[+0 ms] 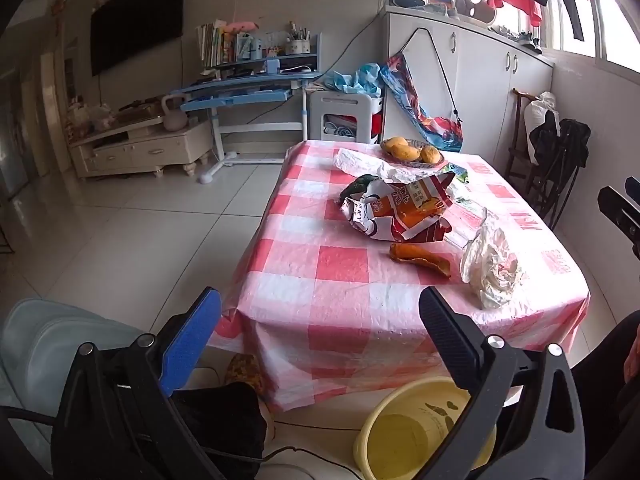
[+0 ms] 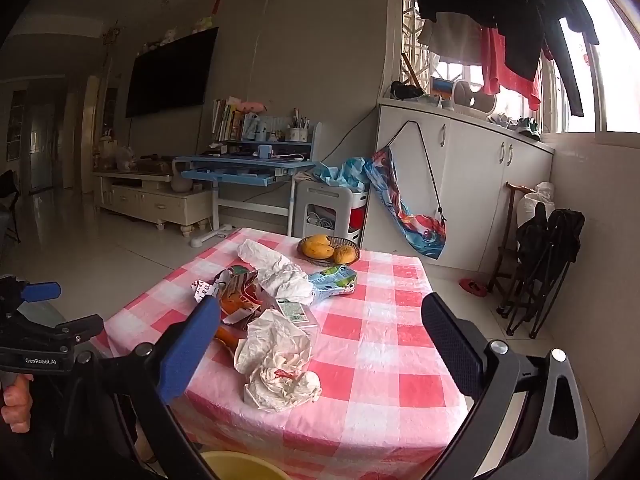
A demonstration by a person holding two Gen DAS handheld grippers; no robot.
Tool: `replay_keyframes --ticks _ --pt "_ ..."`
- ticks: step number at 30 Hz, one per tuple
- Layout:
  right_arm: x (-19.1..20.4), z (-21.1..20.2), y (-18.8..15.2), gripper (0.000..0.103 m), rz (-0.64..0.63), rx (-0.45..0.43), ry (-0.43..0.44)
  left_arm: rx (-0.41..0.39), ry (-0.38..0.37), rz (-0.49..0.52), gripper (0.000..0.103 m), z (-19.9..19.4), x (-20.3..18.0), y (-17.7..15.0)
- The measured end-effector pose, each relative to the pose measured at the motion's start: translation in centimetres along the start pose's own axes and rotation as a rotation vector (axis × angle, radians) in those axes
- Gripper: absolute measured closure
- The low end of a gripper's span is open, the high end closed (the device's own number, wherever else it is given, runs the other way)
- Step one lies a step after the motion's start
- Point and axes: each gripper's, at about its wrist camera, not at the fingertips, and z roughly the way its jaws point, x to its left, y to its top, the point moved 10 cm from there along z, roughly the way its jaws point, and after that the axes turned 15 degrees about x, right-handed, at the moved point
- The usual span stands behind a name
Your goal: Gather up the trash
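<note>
1. The left gripper is hanging wide open in front of the table, low at the near edge. It is holding nothing.
2. The right gripper is also staying wide open over the near side of the table. Nothing is sitting between its fingers.
3. The trash is lying in the middle of the table. A crumpled white bag is sitting nearest, at 6 o'clock from the rest of the pile.
4. A torn snack bag is lying behind it, and an orange peel is lying just beside that bag, on the near side.
5. The right view is hiding most of the peel behind the blue finger. The left view is showing all of it.
6. Only the right view is showing a blue wrapper at 12 o'clock from the pile, near the fruit basket.
7. The left view is showing the whole yellow bucket on the floor, in front of the table at 6 o'clock. The right view is showing only its rim.
8. The right view is showing a hand gripping the left gripper at 9 o'clock.
</note>
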Motion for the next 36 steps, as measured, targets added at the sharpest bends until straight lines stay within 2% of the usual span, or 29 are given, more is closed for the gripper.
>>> replay_keyframes --ticks 11,36 --pt "1.2 -0.2 -0.3 0.006 -0.055 0.024 -0.009 0.013 0.008 -0.015 0.007 0.6 0.2 -0.2" --pt "1.5 0.6 -1.0 0.006 -0.071 0.054 0.001 0.013 0.007 -0.023 0.007 0.7 0.4 0.0"
